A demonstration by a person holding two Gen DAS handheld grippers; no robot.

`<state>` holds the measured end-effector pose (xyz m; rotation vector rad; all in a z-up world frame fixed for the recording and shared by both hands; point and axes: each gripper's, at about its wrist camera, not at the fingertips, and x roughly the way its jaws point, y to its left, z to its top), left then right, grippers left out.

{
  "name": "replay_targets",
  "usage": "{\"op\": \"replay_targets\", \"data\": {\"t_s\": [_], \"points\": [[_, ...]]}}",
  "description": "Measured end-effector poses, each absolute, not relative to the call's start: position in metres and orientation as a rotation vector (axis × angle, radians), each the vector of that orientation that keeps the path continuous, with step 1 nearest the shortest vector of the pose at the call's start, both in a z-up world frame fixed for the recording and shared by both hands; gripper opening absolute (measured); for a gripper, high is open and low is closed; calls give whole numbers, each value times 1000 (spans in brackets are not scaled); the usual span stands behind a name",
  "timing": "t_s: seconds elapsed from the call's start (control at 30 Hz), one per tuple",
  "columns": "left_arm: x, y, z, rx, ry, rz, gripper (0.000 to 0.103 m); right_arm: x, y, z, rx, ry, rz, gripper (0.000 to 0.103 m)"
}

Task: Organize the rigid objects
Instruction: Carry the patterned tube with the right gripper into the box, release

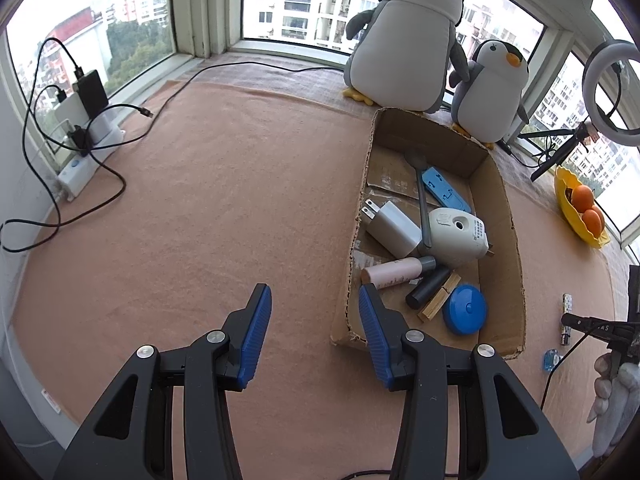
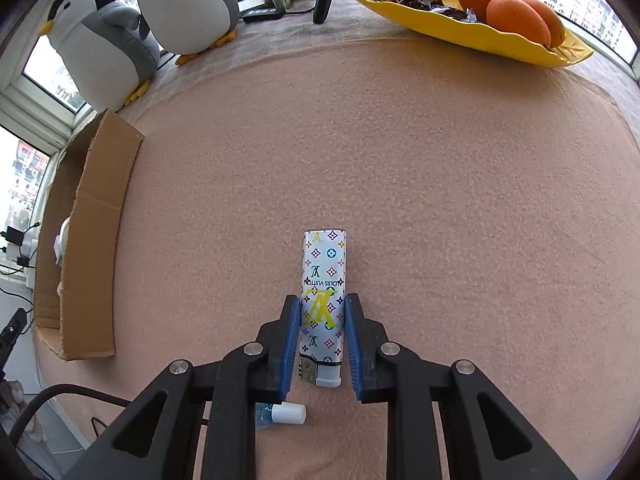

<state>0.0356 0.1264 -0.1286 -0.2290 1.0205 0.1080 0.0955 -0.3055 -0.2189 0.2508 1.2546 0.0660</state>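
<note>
Currently the right gripper straddles the patterned lighter, blue pads against or just beside both long sides near its metal end; whether it truly pinches yet, cannot tell. Lighter lies flat on the pink-covered counter, base pointing away.

Risks, as I judge them:
- Grip sits toward the head end, so the long body may droop or swivel between the pads on lifting.
- Smooth glossy casing could slide out if pressure is light.
- Small clear bottle with white cap lies just behind the left finger; a backward drag could knock it.

Left gripper hangs spread wide, holding nothing, its right finger overlapping the cardboard box's near corner in view; contact unclear. A swing rightward could snag that torn rim.

Room: open cloth between lighter and box, nothing in the path. Box already crowded at its near end with charger, blue disc and tubes; far end looser. Yellow fruit dish well apart, toward the windows.
</note>
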Motion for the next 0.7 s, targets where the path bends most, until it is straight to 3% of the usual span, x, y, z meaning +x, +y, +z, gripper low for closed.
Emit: {"op": "replay_targets", "data": {"t_s": [0.7], "points": [[75, 107, -143, -130, 1034, 85, 44, 81, -216, -114, 195, 989, 295, 20]]}}
